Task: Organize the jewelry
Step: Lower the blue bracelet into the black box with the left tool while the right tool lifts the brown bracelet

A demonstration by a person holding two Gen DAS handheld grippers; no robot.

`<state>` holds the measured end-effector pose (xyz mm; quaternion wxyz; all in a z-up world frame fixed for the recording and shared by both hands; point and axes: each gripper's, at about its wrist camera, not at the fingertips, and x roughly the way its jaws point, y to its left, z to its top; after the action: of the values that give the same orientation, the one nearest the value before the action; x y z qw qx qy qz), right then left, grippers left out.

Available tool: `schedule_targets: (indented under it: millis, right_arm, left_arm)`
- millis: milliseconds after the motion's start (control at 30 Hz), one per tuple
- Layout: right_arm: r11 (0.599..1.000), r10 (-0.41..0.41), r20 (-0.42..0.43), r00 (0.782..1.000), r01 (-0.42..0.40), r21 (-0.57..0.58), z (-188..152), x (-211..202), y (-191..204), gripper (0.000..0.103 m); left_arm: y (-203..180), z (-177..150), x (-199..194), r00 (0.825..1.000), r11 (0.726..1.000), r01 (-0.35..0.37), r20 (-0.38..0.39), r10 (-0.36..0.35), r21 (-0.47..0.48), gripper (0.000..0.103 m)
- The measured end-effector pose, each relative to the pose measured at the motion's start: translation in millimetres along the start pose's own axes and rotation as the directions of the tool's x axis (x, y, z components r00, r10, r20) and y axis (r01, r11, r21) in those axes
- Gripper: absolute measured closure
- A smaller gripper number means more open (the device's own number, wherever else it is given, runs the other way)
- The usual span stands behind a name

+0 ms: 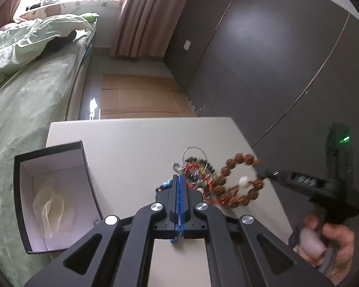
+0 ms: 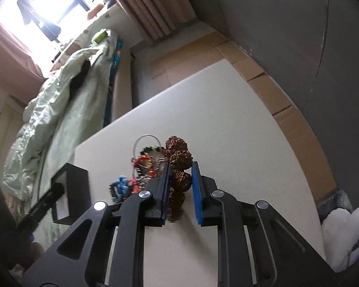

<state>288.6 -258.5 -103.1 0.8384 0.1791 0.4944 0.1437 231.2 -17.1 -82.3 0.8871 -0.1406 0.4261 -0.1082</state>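
Observation:
On the white table [image 1: 131, 141] lies a tangle of jewelry [image 1: 196, 167]: red beads, black beads and a silver hoop. My left gripper [image 1: 179, 178] is shut, with a blue bead bracelet [image 1: 165, 187] pinched at its tips and a blue cord showing under the pads. My right gripper [image 1: 260, 173] comes in from the right and is shut on a brown seed-bead bracelet [image 1: 237, 167], which hangs blurred above the table. In the right wrist view the brown bracelet [image 2: 179, 179] sits between the blue pads of the right gripper [image 2: 180, 167], with the jewelry pile [image 2: 146, 165] and the blue bracelet [image 2: 120, 186] to its left.
An open black box [image 1: 24, 203] with a white lining holds a pale tissue-like wrap [image 1: 51, 208] at the table's left; the box [image 2: 71, 184] overhangs the bed side. A bed with a green quilt [image 1: 24, 110] runs along the left, dark wardrobe doors [image 1: 275, 59] on the right. A hand [image 1: 335, 241] grips the right tool.

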Motion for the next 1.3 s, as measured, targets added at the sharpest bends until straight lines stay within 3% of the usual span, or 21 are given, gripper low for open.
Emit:
schedule_targets:
  millis: [33, 100, 133, 167, 233, 267, 333, 567, 700, 900, 1300]
  right_arm:
    - [1.0, 0.004, 0.01, 1.0, -0.004, 0.004, -1.4, -4.1, -0.3, 0.085]
    - [1.0, 0.006, 0.027, 1.0, -0.006, 0.008, -0.6, -10.1, 0.1, 0.085]
    - [1.0, 0.006, 0.039, 0.999, -0.007, 0.014, 0.0, -14.6, -0.6, 0.085]
    - [1.0, 0.011, 0.045, 0.999, -0.012, 0.02, -0.4, -17.7, -2.3, 0.085]
    - [0.999, 0.019, 0.059, 0.998, -0.02, 0.029, -0.2, -24.4, -4.3, 0.085]
    - [0.999, 0.022, 0.067, 0.998, -0.024, 0.029, 0.2, -27.6, -4.4, 0.085]
    - [0.999, 0.027, 0.078, 0.997, -0.029, 0.026, -0.2, -32.7, -4.9, 0.085]
    - [0.999, 0.041, 0.093, 0.995, -0.044, 0.025, 3.1, -39.8, -8.0, 0.085]
    - [0.998, 0.05, 0.096, 0.994, -0.052, 0.027, 4.4, -41.9, -8.3, 0.085]
    - [0.998, 0.056, 0.092, 0.994, -0.058, 0.016, 3.1, -42.2, -5.2, 0.085]
    - [0.988, 0.154, 0.119, 0.981, -0.15, -0.038, -3.7, -51.0, 18.1, 0.085]
  left_arm:
    - [-2.5, -1.8, 4.2, 1.0, 1.0, -0.005, -0.019, 0.005, 0.005, 0.099]
    - [-6.9, -5.1, 10.2, 0.999, 1.0, -0.004, -0.034, 0.005, 0.02, 0.071]
    - [-9.4, -7.2, 12.1, 0.999, 1.0, -0.008, -0.031, 0.008, 0.028, 0.049]
    - [-13.1, -9.3, 13.9, 1.0, 0.999, -0.009, -0.027, 0.01, 0.041, 0.043]
    - [-19.4, -13.1, 22.6, 0.998, 0.997, -0.018, -0.056, 0.022, 0.07, 0.049]
    - [-20.8, -15.5, 29.2, 0.997, 0.998, -0.008, -0.078, 0.013, 0.068, 0.059]
    - [-20.2, -18.6, 38.7, 0.994, 0.999, 0.002, -0.108, 0.004, 0.053, 0.069]
    - [-26.1, -33.8, 69.1, 0.983, 0.998, -0.018, -0.18, 0.03, 0.068, 0.076]
    - [-21.6, -38.6, 80.4, 0.977, 0.998, -0.04, -0.208, 0.049, 0.048, 0.096]
    - [-20.8, -34.7, 66.6, 0.986, 0.998, -0.034, -0.163, 0.042, 0.049, 0.097]
    - [-10.9, -13.4, -4.7, 1.0, 1.0, 0.009, -0.024, -0.009, 0.011, 0.097]
